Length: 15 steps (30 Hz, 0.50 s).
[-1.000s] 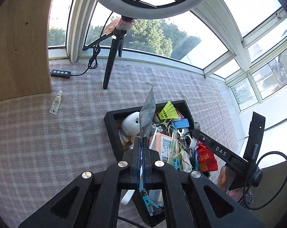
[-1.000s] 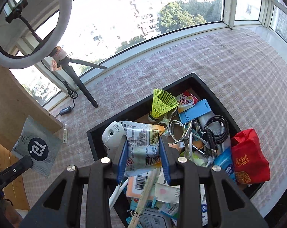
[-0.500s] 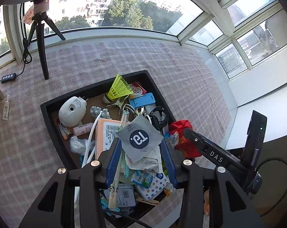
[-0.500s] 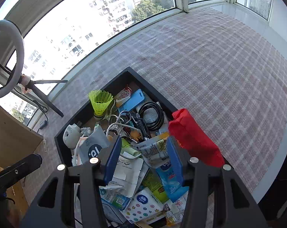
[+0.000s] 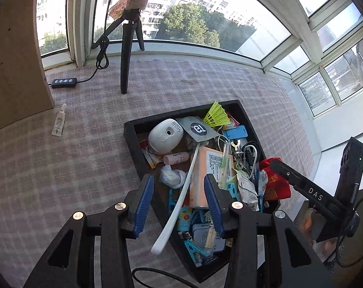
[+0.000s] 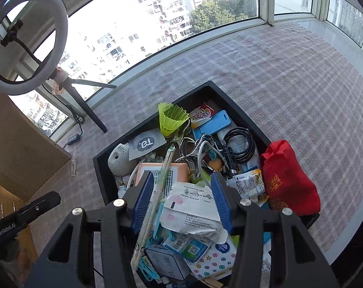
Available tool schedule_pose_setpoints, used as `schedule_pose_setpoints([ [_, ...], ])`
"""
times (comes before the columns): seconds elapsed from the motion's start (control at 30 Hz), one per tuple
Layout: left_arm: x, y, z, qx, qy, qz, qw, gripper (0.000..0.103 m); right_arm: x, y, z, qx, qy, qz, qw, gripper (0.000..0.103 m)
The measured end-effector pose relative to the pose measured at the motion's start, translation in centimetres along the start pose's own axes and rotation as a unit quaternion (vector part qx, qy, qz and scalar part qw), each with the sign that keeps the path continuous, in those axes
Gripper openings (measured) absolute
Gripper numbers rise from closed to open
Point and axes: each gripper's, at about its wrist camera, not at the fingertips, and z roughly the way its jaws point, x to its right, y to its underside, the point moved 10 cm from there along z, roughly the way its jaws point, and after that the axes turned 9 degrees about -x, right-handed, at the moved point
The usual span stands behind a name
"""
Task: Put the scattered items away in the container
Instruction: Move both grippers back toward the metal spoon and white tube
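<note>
Ring light: the white ring lamp on a black tripod point(image 5: 127, 55) is cut off by the top edge in the left wrist view.
Tray corner: the black rectangular tray point(image 6: 102, 168) has its near corner hidden behind the right gripper point(image 6: 181, 199).
Tube print: the small white tube point(image 5: 59, 123) left of the tray carries lettering too small to read.

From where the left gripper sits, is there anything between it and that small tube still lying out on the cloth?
Nothing visible. The small tube lies alone on bare checked cloth, up and left of the open left gripper. The wooden panel and controller lie beyond it.
</note>
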Motion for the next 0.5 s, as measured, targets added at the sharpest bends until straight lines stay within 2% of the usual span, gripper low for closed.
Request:
schedule_pose_setpoints([
  [0.23, -10.7, 0.6, -3.6, 0.028, -0.052, -0.045, 0.9972, 0.041, -7.7, 0.5, 2.1, -0.016, -0.015, -0.062, 0.998, 0.049],
  [0.5, -25.3, 3.0, -7.8, 0.038, -0.116, -0.101, 0.9874, 0.041, -15.7, 1.5, 5.0, -0.036, -0.017, -0.124, 0.991, 0.049],
])
